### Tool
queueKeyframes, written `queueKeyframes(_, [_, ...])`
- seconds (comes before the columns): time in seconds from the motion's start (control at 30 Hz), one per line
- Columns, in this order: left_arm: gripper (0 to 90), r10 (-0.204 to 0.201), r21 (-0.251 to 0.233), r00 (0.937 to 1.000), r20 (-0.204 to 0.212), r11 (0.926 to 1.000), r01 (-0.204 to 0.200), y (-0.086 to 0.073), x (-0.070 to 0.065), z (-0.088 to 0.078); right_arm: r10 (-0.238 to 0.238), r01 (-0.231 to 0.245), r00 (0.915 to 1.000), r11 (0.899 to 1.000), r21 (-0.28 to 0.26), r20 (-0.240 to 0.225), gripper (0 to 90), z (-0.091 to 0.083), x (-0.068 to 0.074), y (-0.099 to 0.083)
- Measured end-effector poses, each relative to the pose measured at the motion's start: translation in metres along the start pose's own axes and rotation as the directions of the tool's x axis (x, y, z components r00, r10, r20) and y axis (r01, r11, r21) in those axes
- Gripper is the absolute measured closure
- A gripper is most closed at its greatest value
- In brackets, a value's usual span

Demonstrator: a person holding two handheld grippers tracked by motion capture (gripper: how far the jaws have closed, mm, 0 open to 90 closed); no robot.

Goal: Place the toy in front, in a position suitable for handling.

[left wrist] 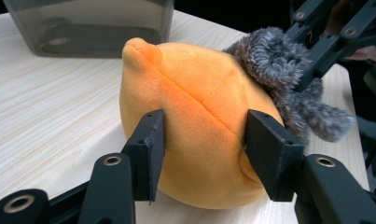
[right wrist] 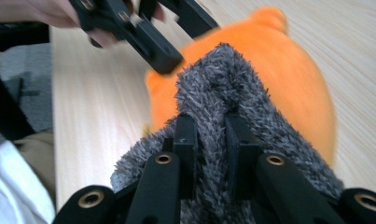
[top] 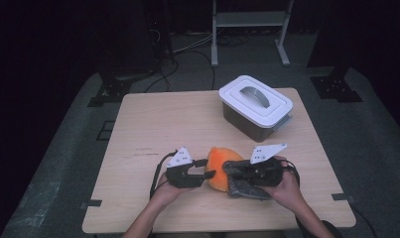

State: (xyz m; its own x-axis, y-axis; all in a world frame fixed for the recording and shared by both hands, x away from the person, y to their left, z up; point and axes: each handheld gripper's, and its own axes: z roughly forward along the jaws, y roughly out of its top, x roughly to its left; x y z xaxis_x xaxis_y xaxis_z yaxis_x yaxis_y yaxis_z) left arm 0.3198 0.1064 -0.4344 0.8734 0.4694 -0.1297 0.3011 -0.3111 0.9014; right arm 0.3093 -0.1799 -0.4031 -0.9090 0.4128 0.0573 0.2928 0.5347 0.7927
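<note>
Left gripper (left wrist: 202, 144) clamps the round orange plush toy (left wrist: 195, 116) resting near the front edge of the light wooden table (top: 153, 124); right gripper (right wrist: 211, 135) pinches the fuzzy grey cloth (right wrist: 223, 88) draped against the toy's side. Beyond: lidded white-and-grey plastic box (top: 255, 105).

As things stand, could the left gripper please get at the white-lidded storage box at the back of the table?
Probably not yet: the left gripper is shut on the orange plush toy, though bare tabletop leads to the box.
</note>
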Motion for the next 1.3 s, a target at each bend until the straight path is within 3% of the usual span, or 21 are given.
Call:
queueKeyframes(0.07, [48.6, -0.005, -0.002, 1.0000, 0.000, 1.0000, 0.005, 0.000, 0.000, 0.001, 0.013, -0.013, 0.9999, 1.000, -0.006, 0.005, 76.3, -0.003, -0.001, -0.002])
queueKeyframes(0.17, [48.4, -0.001, -0.001, 1.0000, -0.004, 1.0000, 0.001, 0.000, 0.000, 0.001, -0.009, 0.008, 0.9997, 1.000, -0.020, -0.022, 76.2, -0.001, 0.005, 0.003])
queueKeyframes(0.2, [48.4, -0.001, 0.001, 1.0000, -0.006, 1.0000, 0.001, 0.000, 0.000, 0.001, -0.027, 0.026, 0.9983, 1.000, -0.013, -0.052, 75.8, 0.003, 0.010, 0.005])
queueKeyframes(0.37, [48.0, 0.006, 0.007, 1.0000, 0.007, 1.0000, -0.006, -0.001, 0.000, 0.002, -0.034, 0.036, 0.9964, 0.999, 0.031, -0.077, 75.8, 0.007, 0.009, 0.003])
queueKeyframes(0.43, [48.0, 0.030, 0.015, 0.9995, 0.011, 0.9994, -0.030, 0.000, -0.002, 0.002, -0.015, 0.016, 0.9981, 1.000, 0.022, -0.060, 75.9, 0.001, 0.003, 0.002])
queueKeyframes(0.53, [48.0, 0.064, 0.029, 0.9975, 0.028, 0.9975, -0.065, 0.000, -0.005, 0.003, 0.042, -0.043, 0.9991, 0.998, -0.041, -0.008, 75.8, -0.010, -0.010, 0.001])
queueKeyframes(0.57, [47.9, 0.064, 0.029, 0.9975, 0.028, 0.9975, -0.065, 0.000, -0.005, 0.003, 0.042, -0.043, 0.9991, 0.998, -0.041, -0.008, 75.8, -0.010, -0.010, 0.001])
queueKeyframes(0.6, [47.5, 0.070, 0.032, 0.9971, 0.029, 0.9970, -0.071, 0.000, -0.006, 0.003, 0.059, -0.058, 0.9981, 0.997, -0.043, 0.020, 75.4, -0.010, -0.014, 0.000])
queueKeyframes(0.67, [46.8, 0.085, 0.035, 0.9960, 0.027, 0.9957, -0.086, 0.001, -0.007, 0.002, 0.062, -0.062, 0.9979, 0.998, -0.031, 0.016, 75.4, -0.008, -0.016, -0.001])
queueKeyframes(0.73, [43.2, 0.144, 0.032, 0.9894, 0.015, 0.9890, -0.145, 0.004, -0.011, 0.000, 0.041, -0.041, 0.9991, 0.999, -0.002, 0.005, 75.3, -0.001, -0.014, -0.002])
queueKeyframes(0.87, [41.8, 0.178, -0.007, 0.9839, -0.009, 0.9839, -0.178, 0.008, -0.014, -0.001, 0.021, -0.021, 0.9998, 1.000, 0.009, -0.005, 75.2, 0.001, -0.010, -0.002])
queueKeyframes(0.9, [42.5, 0.192, -0.009, 0.9813, -0.016, 0.9813, -0.192, 0.009, -0.016, -0.001, 0.020, -0.020, 0.9997, 1.000, 0.008, -0.011, 75.2, 0.002, -0.009, -0.003])
queueKeyframes(0.93, [50.6, 0.211, 0.019, 0.9774, -0.020, 0.9775, -0.210, 0.009, -0.018, 0.000, 0.018, -0.018, 0.9997, 1.000, 0.014, -0.018, 75.2, 0.003, -0.009, -0.003])
queueKeyframes(1.07, [56.7, 0.206, 0.028, 0.9785, -0.014, 0.9783, -0.206, 0.007, -0.019, 0.002, 0.019, -0.019, 0.9997, 1.000, 0.016, -0.015, 76.1, 0.001, -0.007, -0.001])
queueKeyframes(1.1, [57.0, 0.206, 0.024, 0.9786, -0.011, 0.9784, -0.205, 0.007, -0.019, 0.002, 0.009, -0.009, 0.9999, 1.000, 0.000, -0.010, 76.3, -0.001, -0.005, 0.001])
queueKeyframes(1.13, [56.9, 0.210, 0.013, 0.9775, 0.018, 0.9776, -0.210, 0.007, -0.020, 0.003, -0.002, 0.001, 0.9998, 0.999, -0.053, -0.022, 76.7, -0.005, 0.000, 0.009])
queueKeyframes(1.2, [56.8, 0.223, 0.011, 0.9747, 0.021, 0.9748, -0.223, 0.007, -0.022, 0.004, -0.008, 0.005, 0.9993, 0.997, -0.072, -0.036, 76.7, -0.005, 0.002, 0.013])
queueKeyframes(1.3, [56.3, 0.245, 0.034, 0.9696, 0.010, 0.9690, -0.245, 0.008, -0.024, 0.003, -0.041, 0.040, 0.9990, 0.999, -0.033, -0.019, 76.7, 0.004, 0.004, 0.020])
